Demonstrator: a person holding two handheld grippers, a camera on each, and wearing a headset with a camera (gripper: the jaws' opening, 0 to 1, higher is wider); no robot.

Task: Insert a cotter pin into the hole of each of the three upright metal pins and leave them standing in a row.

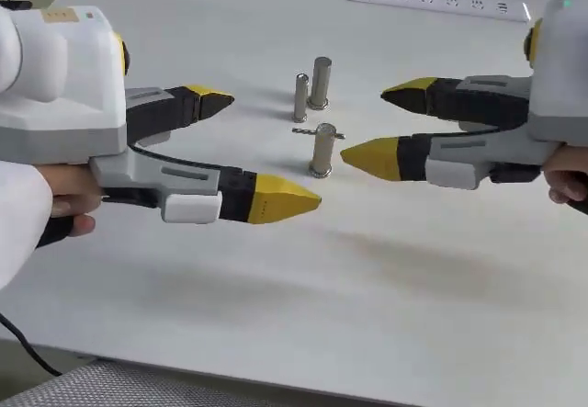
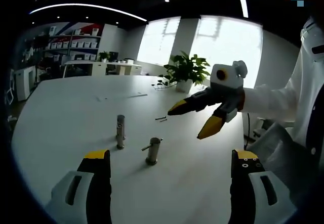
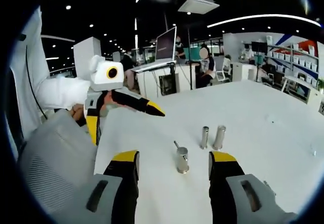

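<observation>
Three upright metal pins stand on the white table. The nearest pin (image 1: 322, 150) has a thin cotter pin (image 1: 317, 133) through its top hole. Behind it two bare pins (image 1: 301, 97) (image 1: 320, 83) stand close together. My left gripper (image 1: 262, 150) is open to the left of the pins, holding nothing. My right gripper (image 1: 372, 124) is open to their right, its lower tip close to the nearest pin. From the left gripper view (image 2: 169, 158) the pinned one (image 2: 153, 150) stands ahead. In the right gripper view (image 3: 173, 158) it (image 3: 182, 160) stands just past the jaws.
A white power strip (image 1: 432, 0) lies at the back right of the table. Two loose cotter pins (image 2: 161, 118) lie farther out on the table. A grey chair back (image 1: 101, 384) sits below the near table edge. A potted plant (image 2: 186, 72) stands at the far end.
</observation>
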